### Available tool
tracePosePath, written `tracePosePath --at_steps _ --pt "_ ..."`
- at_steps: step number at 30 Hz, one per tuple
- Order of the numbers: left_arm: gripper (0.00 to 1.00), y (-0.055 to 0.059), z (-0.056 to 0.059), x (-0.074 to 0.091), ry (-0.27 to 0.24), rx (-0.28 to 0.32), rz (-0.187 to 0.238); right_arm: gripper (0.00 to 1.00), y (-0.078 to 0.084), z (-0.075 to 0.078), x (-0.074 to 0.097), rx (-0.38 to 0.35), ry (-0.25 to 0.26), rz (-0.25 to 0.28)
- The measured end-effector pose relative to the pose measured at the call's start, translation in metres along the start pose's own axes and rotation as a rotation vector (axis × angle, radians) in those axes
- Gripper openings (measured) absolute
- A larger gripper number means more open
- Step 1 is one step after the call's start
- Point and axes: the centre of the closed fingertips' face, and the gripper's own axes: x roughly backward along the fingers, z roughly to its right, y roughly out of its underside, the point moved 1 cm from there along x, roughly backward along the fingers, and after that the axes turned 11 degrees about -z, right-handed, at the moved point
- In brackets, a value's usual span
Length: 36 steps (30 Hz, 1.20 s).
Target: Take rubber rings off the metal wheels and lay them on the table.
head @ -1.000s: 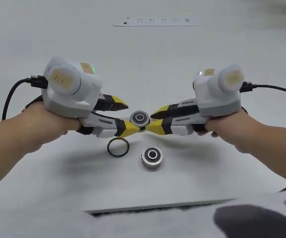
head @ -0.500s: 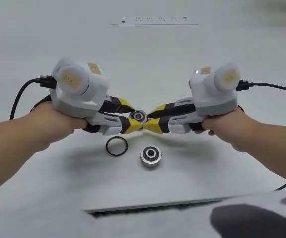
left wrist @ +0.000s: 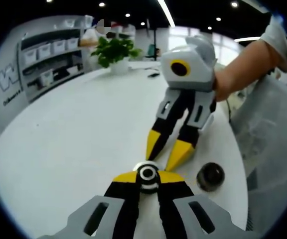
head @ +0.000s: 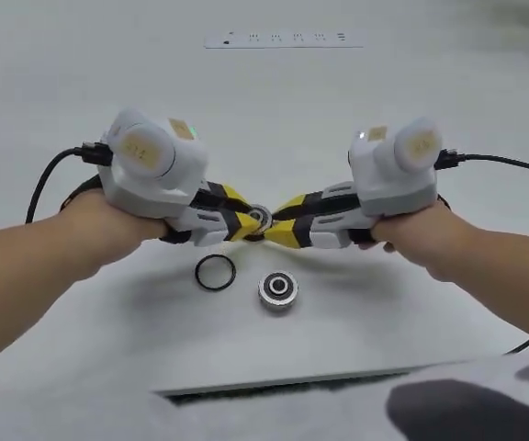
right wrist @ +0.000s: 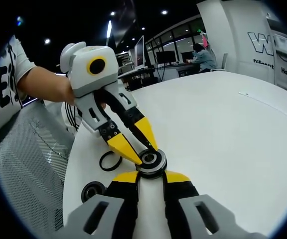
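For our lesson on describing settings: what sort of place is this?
Probably an open-plan office or lab: a big white table, shelves of bins beside a potted plant, desks with monitors beyond, and recessed ceiling lights.

Up in the air, the raised wheel is pinched on edge between the left tongs and the right tongs, its silver face and dark hub toward the head view. The left gripper view catches it face-on; the right gripper view shows a dark rim. At its 6 o'clock the second wheel lies flat on the table. At that wheel's 9 o'clock, just apart from it, the thin black rubber ring lies flat.
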Motion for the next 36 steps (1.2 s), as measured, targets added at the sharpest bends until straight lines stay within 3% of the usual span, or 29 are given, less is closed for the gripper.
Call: tracePosePath --at_steps 9,19,29,36 --pt "0.14 0.000 0.000 0.000 -0.020 -0.024 -0.005 0.08 0.003 0.001 0.000 0.021 0.012 -0.014" --pt "0.13 0.000 0.000 -0.001 -0.048 -0.020 -0.007 0.01 0.005 0.002 0.001 -0.021 0.011 -0.013" --pt "0.13 0.000 0.000 -0.001 -0.073 -0.041 -0.005 0.00 0.005 0.005 0.005 -0.099 0.007 0.011" --pt "0.13 0.000 0.001 0.000 -0.084 -0.041 0.002 0.00 0.001 0.011 0.011 -0.252 -0.013 0.088"
